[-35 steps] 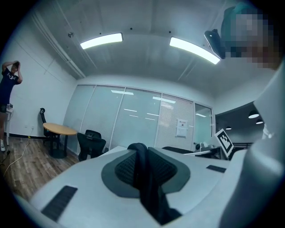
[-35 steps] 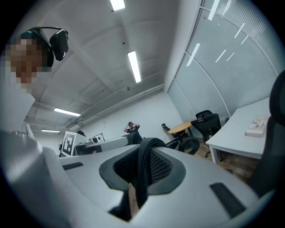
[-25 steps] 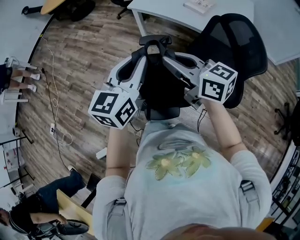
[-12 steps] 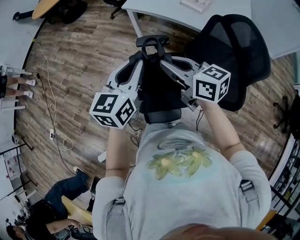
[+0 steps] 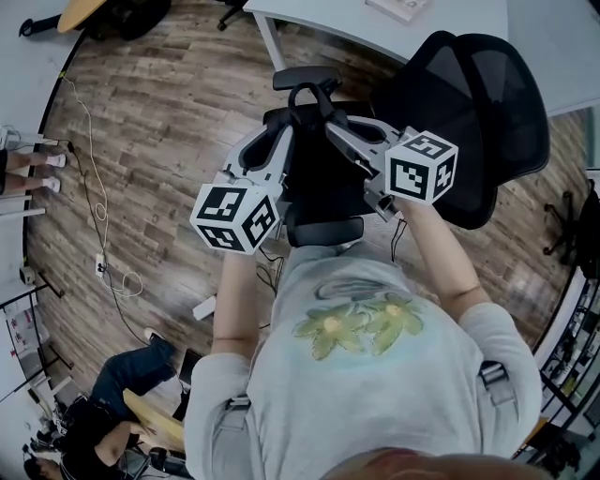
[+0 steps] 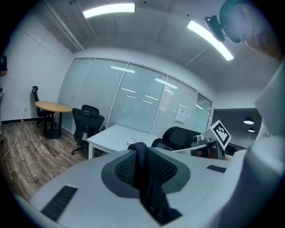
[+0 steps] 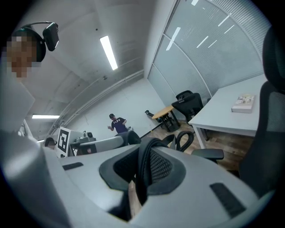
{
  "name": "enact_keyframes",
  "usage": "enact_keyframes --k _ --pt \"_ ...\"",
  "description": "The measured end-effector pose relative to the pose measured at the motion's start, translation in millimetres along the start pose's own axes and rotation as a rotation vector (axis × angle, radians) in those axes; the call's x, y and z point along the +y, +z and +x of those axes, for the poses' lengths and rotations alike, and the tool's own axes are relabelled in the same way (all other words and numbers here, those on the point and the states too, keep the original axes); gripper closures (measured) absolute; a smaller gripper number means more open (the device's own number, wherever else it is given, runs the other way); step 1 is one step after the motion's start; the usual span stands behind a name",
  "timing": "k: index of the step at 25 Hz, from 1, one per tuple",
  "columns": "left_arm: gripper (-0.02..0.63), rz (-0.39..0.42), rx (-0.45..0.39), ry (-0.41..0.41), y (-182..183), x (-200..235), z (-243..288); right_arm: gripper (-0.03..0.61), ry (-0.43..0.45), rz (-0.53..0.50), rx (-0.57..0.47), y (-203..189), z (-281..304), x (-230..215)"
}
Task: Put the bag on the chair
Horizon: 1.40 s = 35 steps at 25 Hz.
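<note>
Looking steeply down on a wood floor (image 5: 141, 141) first, easily the biggest thing here, with a white surface (image 5: 375, 28) along the top edge. Next size down, a black mesh-back chair (image 5: 487, 112) parked just beside that surface, backrest off to the right, armrests poking toward the middle. Then the black bag (image 5: 323, 178), hanging right over the chair's seat between the two armrests, held up by its handles (image 5: 307, 86). Can't tell from up here about actual contact with the seat, so leaving that one open. Left gripper (image 5: 286, 136) squeezed nearly closed on one black strap (image 6: 144, 178), pinched between the pads and running straight up the middle of the left gripper view. Right gripper (image 5: 330, 122) same deal, maybe a touch tighter, clamped on the other strap (image 7: 143, 169), looped up over the pads in the right gripper view. Both tips close together above the bag, marker cubes out toward the person. Smaller stuff: a thin cable (image 5: 98, 141) snaking across the floor on the left, and some small flat thing (image 5: 398, 7) lying on the surface, too tiny to call.
</note>
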<state>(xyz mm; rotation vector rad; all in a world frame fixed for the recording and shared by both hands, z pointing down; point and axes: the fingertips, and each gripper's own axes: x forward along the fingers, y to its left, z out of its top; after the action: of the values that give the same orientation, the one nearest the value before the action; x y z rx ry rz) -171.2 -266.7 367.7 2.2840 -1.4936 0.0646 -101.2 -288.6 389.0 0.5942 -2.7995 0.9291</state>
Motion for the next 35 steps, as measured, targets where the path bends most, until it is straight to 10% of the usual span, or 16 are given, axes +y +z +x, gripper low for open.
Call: enact_keyframes --k 35 --pt "0.543 -0.096 0.148 -0.035 -99 8 17 0.531 -0.128 0.029 0.182 -90 8 -55"
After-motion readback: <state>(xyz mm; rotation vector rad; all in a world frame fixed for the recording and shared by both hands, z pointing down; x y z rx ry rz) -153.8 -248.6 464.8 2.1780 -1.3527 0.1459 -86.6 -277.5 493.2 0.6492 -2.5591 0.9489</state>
